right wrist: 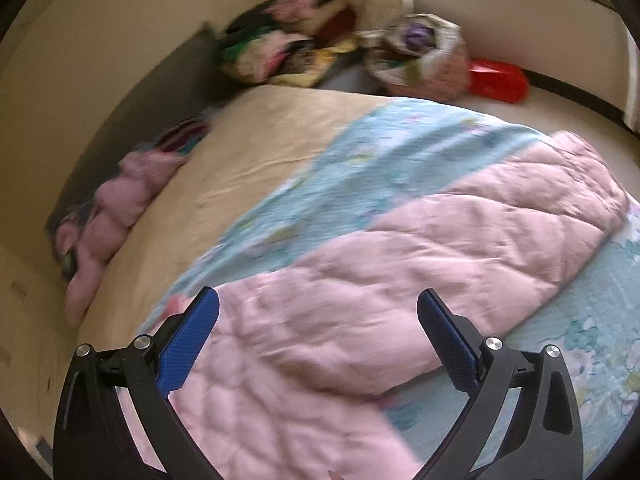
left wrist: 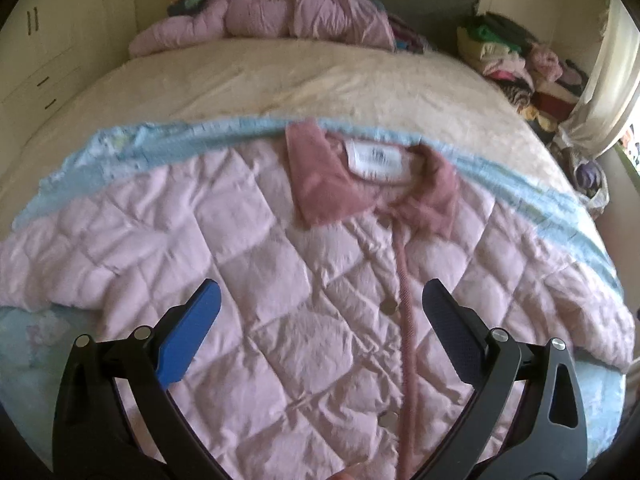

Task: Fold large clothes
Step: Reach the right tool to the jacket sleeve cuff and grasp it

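The jacket [left wrist: 304,280] runs off frame at its hem — my left gripper [left wrist: 320,304] and right gripper [right wrist: 318,312] hover above it, both wide apart, holding nothing.

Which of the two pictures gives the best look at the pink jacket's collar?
The left wrist view. There the darker pink collar lies spread open with its white label facing the camera, above the snap buttons of the quilted jacket. The right wrist view is blurred and shows only a sleeve and part of the body, no collar.
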